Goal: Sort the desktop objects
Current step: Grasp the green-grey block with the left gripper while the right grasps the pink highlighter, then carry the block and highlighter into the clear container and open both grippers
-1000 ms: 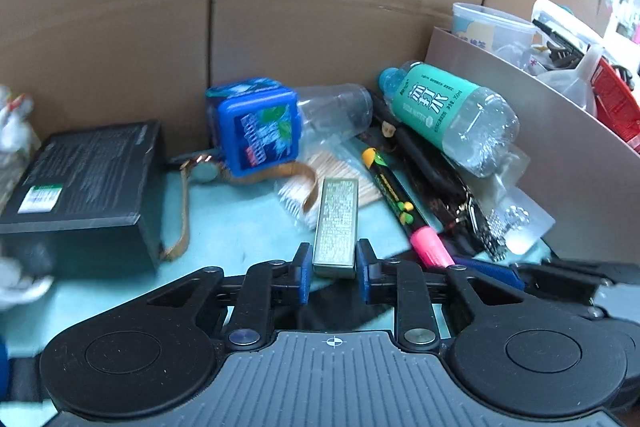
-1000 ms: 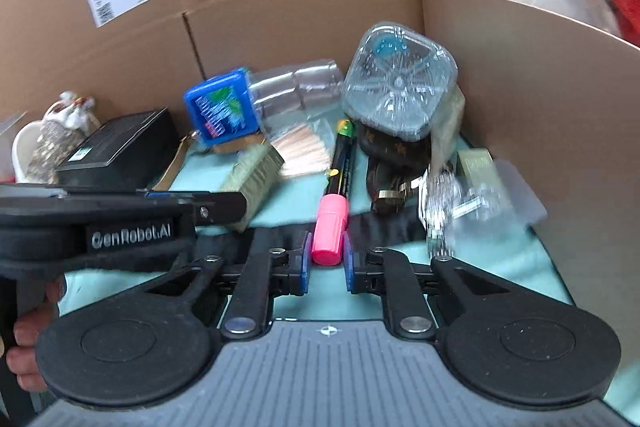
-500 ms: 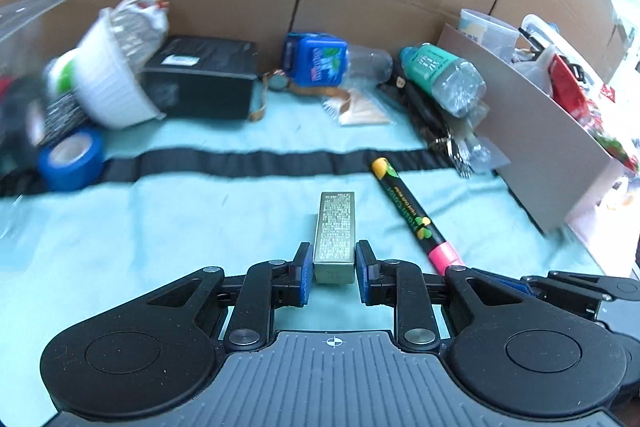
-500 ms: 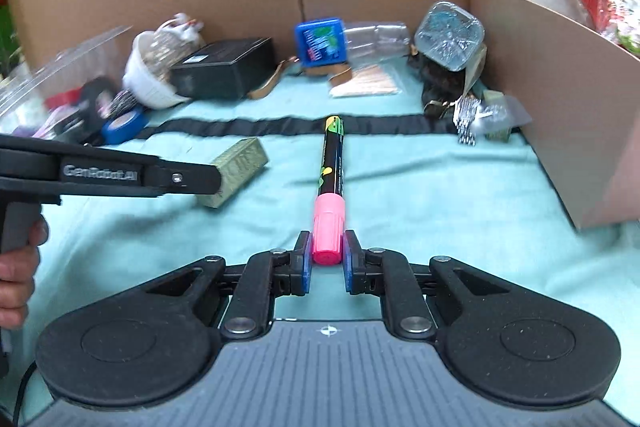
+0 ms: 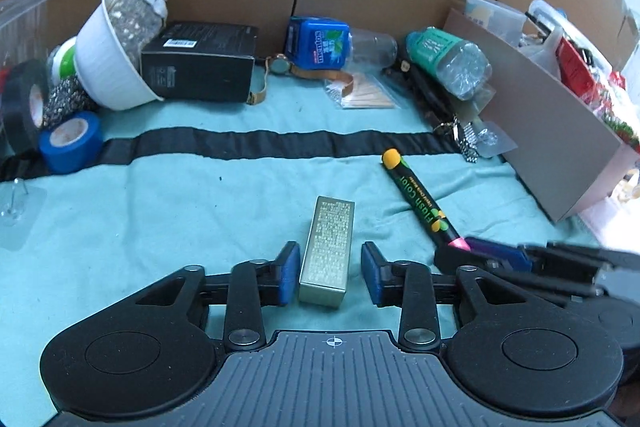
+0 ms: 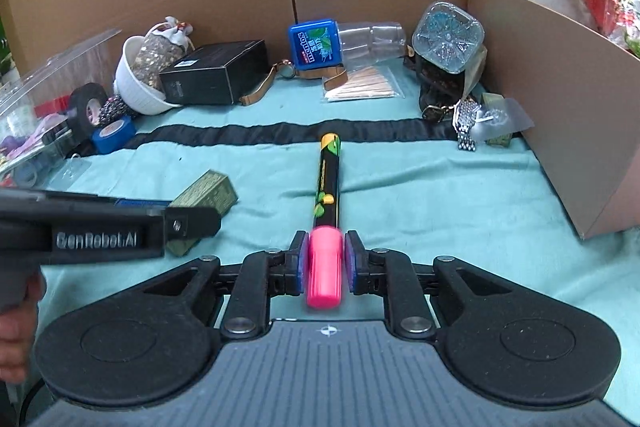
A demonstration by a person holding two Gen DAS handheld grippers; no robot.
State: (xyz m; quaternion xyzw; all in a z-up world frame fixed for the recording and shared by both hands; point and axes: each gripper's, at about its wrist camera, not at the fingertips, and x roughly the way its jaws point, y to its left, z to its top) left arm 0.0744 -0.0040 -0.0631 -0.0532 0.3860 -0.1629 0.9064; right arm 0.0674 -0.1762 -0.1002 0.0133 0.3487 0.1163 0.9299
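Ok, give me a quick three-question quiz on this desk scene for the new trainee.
1. True or false: the gold box lies between the fingers of the left gripper.
2. The marker has a cap of which colour? A green, B pink, C white.
3. Does the white bowl stand upright or lie tipped?

Key:
1. True. The jaws are opening, and the pads are off the box.
2. B.
3. Tipped, with its mouth towards the cardboard wall.
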